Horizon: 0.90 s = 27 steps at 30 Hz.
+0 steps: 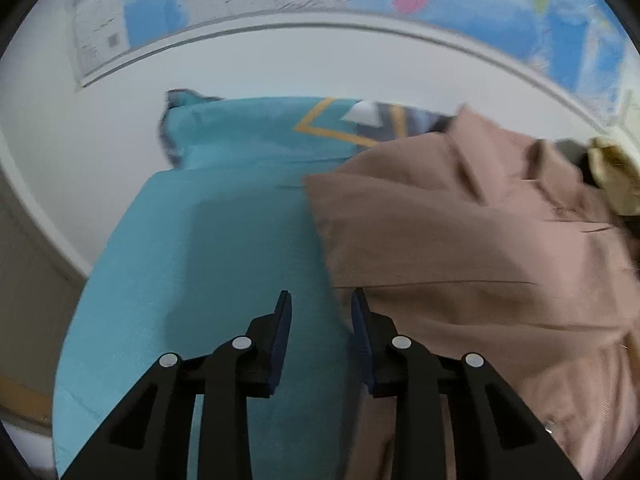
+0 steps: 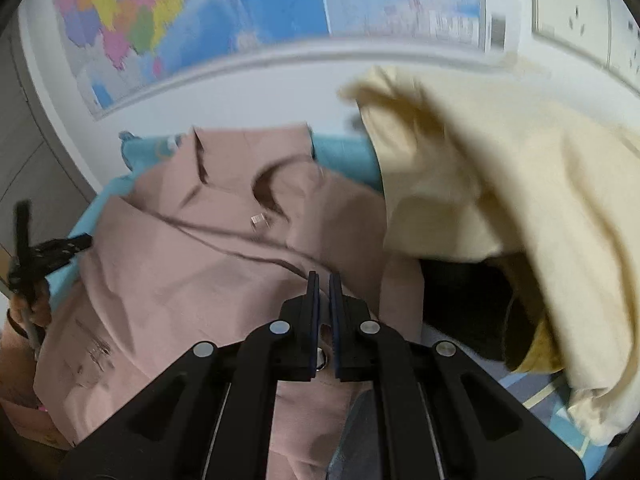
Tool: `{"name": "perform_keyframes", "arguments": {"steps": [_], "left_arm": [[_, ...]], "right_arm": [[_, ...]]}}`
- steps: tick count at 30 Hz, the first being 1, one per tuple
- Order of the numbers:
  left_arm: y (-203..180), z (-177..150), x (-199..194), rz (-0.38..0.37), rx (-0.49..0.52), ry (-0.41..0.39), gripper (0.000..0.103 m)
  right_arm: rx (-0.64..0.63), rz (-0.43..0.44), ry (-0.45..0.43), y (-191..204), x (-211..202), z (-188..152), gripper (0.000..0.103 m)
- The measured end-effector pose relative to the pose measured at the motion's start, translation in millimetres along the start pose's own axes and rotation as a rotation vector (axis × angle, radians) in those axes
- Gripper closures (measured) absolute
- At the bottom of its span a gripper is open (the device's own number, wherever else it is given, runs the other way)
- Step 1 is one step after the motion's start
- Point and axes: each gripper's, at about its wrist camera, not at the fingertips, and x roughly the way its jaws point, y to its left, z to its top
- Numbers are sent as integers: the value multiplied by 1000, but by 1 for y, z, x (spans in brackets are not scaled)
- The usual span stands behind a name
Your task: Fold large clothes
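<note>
A pink garment (image 2: 208, 264) lies spread over a teal sheet (image 1: 224, 248), its collar toward the wall and a small tag near the neckline. The right tool (image 2: 324, 280) sits low over the garment's right part, its jaws nearly closed with only a thin slit between them; pink cloth and a metal snap show in that slit near the base, though whether cloth is truly pinched cannot be told. The left tool (image 1: 320, 300) stands parted, holding nothing, over the sheet just beside the garment's left edge. A cream garment (image 2: 520, 200) is heaped to the right, over something dark. Maps (image 2: 200, 20) hang on the wall behind.
</note>
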Motion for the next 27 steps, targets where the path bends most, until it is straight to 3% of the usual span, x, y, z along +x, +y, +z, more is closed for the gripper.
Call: {"name": "perform_keyframes", "arguments": {"steps": [2, 3, 4, 6, 8, 10, 13, 15, 17, 19, 22, 24, 27], "left_arm": [[-10, 2, -12, -39, 53, -24, 71], [-14, 3, -15, -46, 71, -34, 70], [-22, 5, -21, -71, 103, -52, 69], [-32, 8, -27, -117, 137, -68, 65], [-47, 10, -30, -160, 183, -76, 57], [-64, 6, -25, -169, 248, -63, 57], [-80, -5, -9, -173, 310, -9, 56], [-81, -11, 2, -129, 321, 19, 56], [-77, -14, 8, -110, 300, 21, 56], [-72, -12, 9, -98, 275, 12, 56], [-63, -7, 3, -85, 227, -30, 56], [-60, -3, -2, -99, 207, -54, 56], [-59, -5, 2, -98, 210, -44, 56]], "right_arm": [[3, 9, 25, -1, 7, -4, 78], [6, 12, 19, 0, 6, -5, 57], [6, 1, -16, 3, 0, -6, 46], [-32, -5, -36, 13, -5, -4, 45], [-91, 1, -48, 28, -6, -1, 38], [-150, -4, -43, 43, -1, 2, 30], [-235, -7, 50, 60, 27, -2, 28], [-255, -24, 135, 66, 53, -7, 34], [-272, -32, 145, 71, 65, -10, 59], [-282, -44, 128, 75, 69, -7, 91], [-289, -111, 41, 80, 57, 6, 98], [-264, -95, -30, 78, 46, 16, 98], [-218, -38, 6, 74, 50, 15, 94]]}}
